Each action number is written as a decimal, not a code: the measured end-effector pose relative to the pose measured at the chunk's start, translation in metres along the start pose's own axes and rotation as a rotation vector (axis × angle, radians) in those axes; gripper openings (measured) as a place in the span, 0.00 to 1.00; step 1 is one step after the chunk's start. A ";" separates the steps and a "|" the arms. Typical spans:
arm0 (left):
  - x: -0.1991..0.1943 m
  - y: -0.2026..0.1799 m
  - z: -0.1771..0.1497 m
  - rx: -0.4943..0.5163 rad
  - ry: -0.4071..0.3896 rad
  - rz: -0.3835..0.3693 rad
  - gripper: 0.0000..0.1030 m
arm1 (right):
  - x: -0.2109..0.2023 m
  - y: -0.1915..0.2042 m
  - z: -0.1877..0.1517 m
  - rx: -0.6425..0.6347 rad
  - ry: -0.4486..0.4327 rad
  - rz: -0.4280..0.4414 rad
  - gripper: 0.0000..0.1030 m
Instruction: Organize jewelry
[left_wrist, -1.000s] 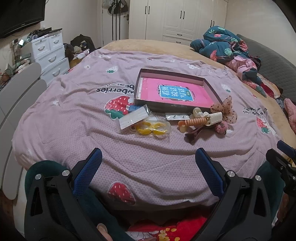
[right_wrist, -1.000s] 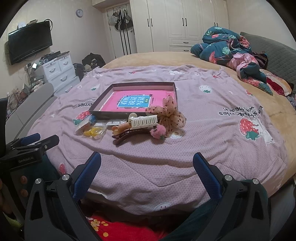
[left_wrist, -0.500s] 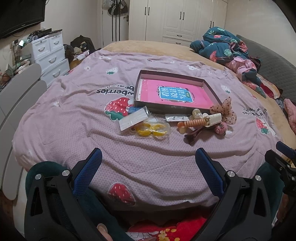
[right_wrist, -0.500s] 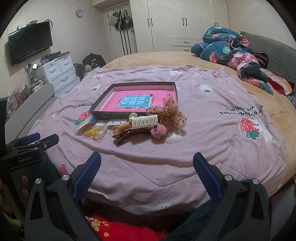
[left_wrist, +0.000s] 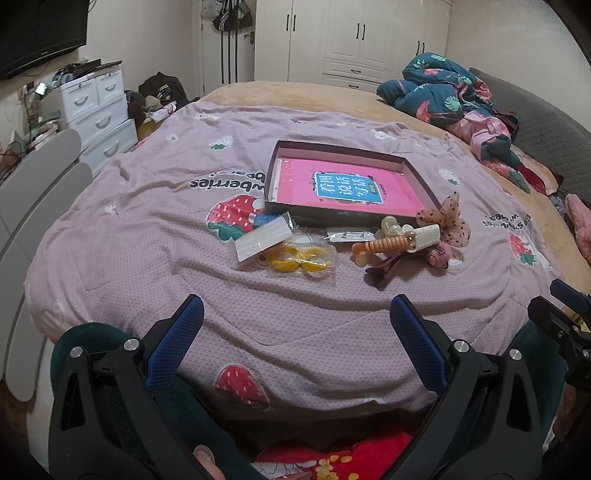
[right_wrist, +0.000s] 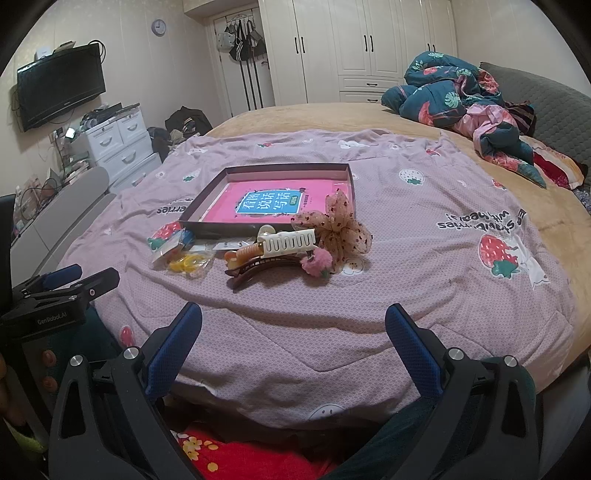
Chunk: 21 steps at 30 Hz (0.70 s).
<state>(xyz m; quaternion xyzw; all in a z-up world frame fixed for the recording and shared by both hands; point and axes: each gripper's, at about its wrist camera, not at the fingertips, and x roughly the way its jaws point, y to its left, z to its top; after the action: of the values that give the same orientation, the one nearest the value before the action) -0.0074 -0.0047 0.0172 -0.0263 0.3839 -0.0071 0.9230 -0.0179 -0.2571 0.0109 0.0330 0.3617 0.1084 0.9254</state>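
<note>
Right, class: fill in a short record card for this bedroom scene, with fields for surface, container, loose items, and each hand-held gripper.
surface: purple strawberry blanket on a bed
container: shallow open box holding a pink book
loose items, near side of box: polka-dot bow, cream claw clip, orange spiral clip, brown clip, pink pom-pom, bagged yellow rings, white packet
left hand-held gripper: open, empty, over the near blanket edge
right hand-held gripper: open, empty, over the near blanket edge
</note>
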 end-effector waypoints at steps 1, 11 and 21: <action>0.000 0.000 0.000 -0.001 0.000 -0.001 0.92 | 0.000 0.000 0.000 0.001 0.000 0.000 0.96; -0.002 -0.004 0.002 0.006 -0.001 -0.003 0.92 | -0.001 -0.007 0.001 0.019 -0.011 0.007 0.96; 0.008 -0.013 0.002 0.026 0.015 -0.027 0.92 | 0.001 -0.020 0.008 0.037 -0.019 0.015 0.96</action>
<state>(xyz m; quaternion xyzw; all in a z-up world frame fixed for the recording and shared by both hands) -0.0002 -0.0179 0.0141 -0.0193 0.3903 -0.0246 0.9201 -0.0083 -0.2759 0.0141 0.0538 0.3544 0.1083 0.9272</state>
